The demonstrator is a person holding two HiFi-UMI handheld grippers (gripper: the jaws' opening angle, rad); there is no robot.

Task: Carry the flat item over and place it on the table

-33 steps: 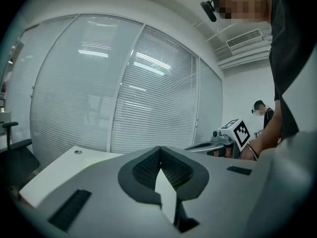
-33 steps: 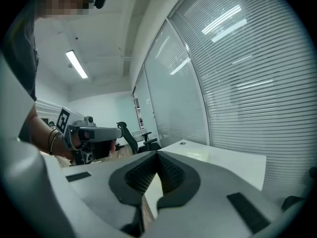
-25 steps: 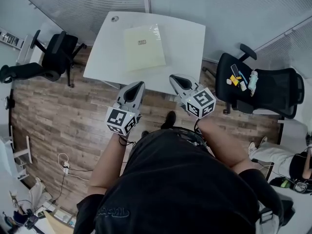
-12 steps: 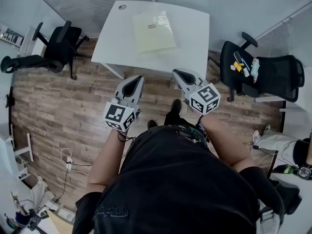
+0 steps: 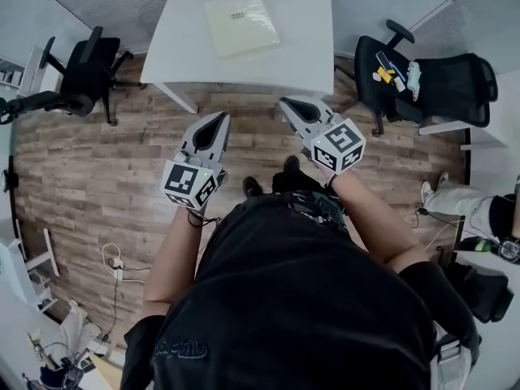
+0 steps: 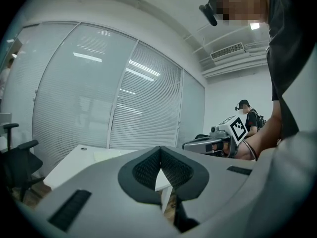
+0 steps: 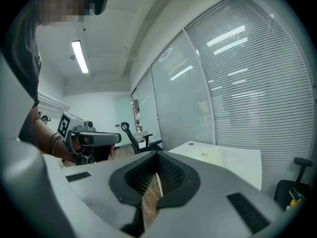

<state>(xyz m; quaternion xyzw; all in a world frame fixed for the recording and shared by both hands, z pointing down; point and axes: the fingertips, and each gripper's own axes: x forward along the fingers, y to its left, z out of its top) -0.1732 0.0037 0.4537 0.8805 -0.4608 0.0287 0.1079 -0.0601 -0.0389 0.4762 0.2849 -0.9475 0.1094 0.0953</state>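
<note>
The flat item point(image 5: 241, 24), a pale yellow packet, lies flat on the white table point(image 5: 301, 31) at the top of the head view. It also shows in the right gripper view, flat item point(image 7: 210, 155) on the table point(image 7: 240, 165). My left gripper point(image 5: 219, 119) and right gripper point(image 5: 286, 104) hang over the wooden floor, short of the table's near edge, side by side and pointing at it. The left gripper point(image 6: 160, 150) and right gripper point(image 7: 157, 155) are both shut with nothing between their pads.
A black office chair point(image 5: 85, 75) stands left of the table. Another chair point(image 5: 422, 80) on the right carries small items on its seat. A person's leg point(image 5: 467, 214) is at the right edge. Cables point(image 5: 114, 270) lie on the floor at left. Blinds cover the glass wall behind the table.
The table with the flat item has slid toward the top of the head view, so more floor lies between it and my grippers. Both grippers stay shut and empty.
</note>
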